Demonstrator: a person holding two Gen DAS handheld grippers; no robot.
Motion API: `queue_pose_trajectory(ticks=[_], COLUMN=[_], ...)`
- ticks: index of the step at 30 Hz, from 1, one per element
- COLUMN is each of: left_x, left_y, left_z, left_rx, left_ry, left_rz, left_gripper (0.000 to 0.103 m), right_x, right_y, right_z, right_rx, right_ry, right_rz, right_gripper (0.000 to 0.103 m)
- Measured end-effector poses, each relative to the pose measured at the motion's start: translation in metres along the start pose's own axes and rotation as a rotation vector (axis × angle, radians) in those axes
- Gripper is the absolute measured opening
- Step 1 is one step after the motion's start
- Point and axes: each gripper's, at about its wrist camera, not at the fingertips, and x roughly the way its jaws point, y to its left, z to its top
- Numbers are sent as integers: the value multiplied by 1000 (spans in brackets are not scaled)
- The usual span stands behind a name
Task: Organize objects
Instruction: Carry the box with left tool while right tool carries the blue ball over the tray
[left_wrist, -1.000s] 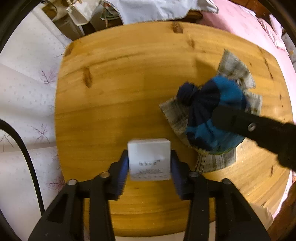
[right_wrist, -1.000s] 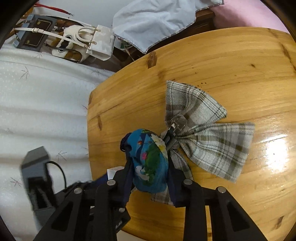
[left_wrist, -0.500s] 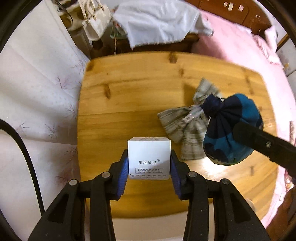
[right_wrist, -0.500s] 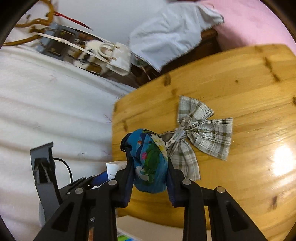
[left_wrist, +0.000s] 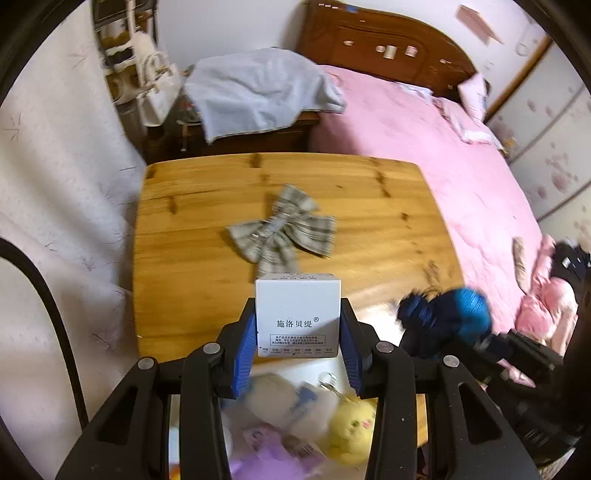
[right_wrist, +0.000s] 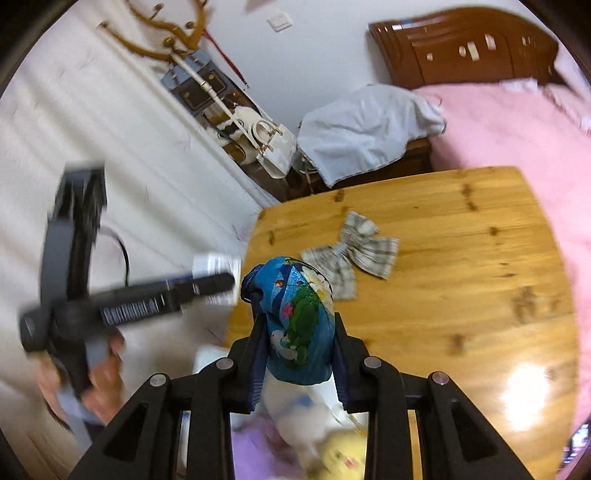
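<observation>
While each gripper clamps one thing: left gripper (left_wrist: 297, 334) white box (left_wrist: 297, 317), right gripper (right_wrist: 299, 354) blue pouch (right_wrist: 295, 325).

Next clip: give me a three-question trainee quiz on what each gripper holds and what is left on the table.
1. True or false: the left gripper is shut on the small white cardboard box with black print.
2. What does the right gripper hold? A) the grey plaid fabric bow B) the blue patterned cloth pouch C) the yellow plush toy
3. Fill in: the one item lying on the wooden table is the ____.

Key
1. True; its blue pads press both sides of the box.
2. B; the pouch sits between the jaws, while the plush toy lies below them, blurred.
3. The grey plaid fabric bow, lying flat near the middle.
</observation>
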Motion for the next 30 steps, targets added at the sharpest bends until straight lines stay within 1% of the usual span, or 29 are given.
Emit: queue_pose_trajectory(ticks=[2, 6, 9, 11, 14, 16, 20, 26, 29, 30], left_x=[-3, 5, 18, 27, 42, 53, 66, 77, 82, 84], left_y=[-12, -35, -47, -53, -61, -65, -70, -74, -74, -73], left_z=[-8, -26, -43, -52, -66, -72, -82, -92, -97, -99], left_rx=[24, 77, 111, 130, 153, 167, 197, 220, 234, 232], left_ry=[12, 67, 125, 160, 214, 254, 291, 346, 370, 381], left_rz=[-17, -37, -42, -35, -25, -22, 0, 6, 37, 42], left_gripper=[44, 44, 44, 44, 44, 44, 44, 45, 46, 46], right_x=[-11, -22, -21, -16, -12, -7, -6, 3, 10, 10], right_y=[3, 11, 15, 17, 20, 20, 21, 28, 34, 36], right_z=[-19, -58, -86, -98, -118, -125, -135, -147, -151, -151], right_rx=[-38, -109, -144, -166, -217, -248, -278, -348, -393, -405], right_ry=[9, 52, 109, 146, 197, 223, 239, 276, 307, 308], right_rz=[-36, -83, -82, -78, -99, -101, -100, -97, -102, -102], right_gripper=[31, 31, 31, 31, 31, 31, 31, 32, 37, 44])
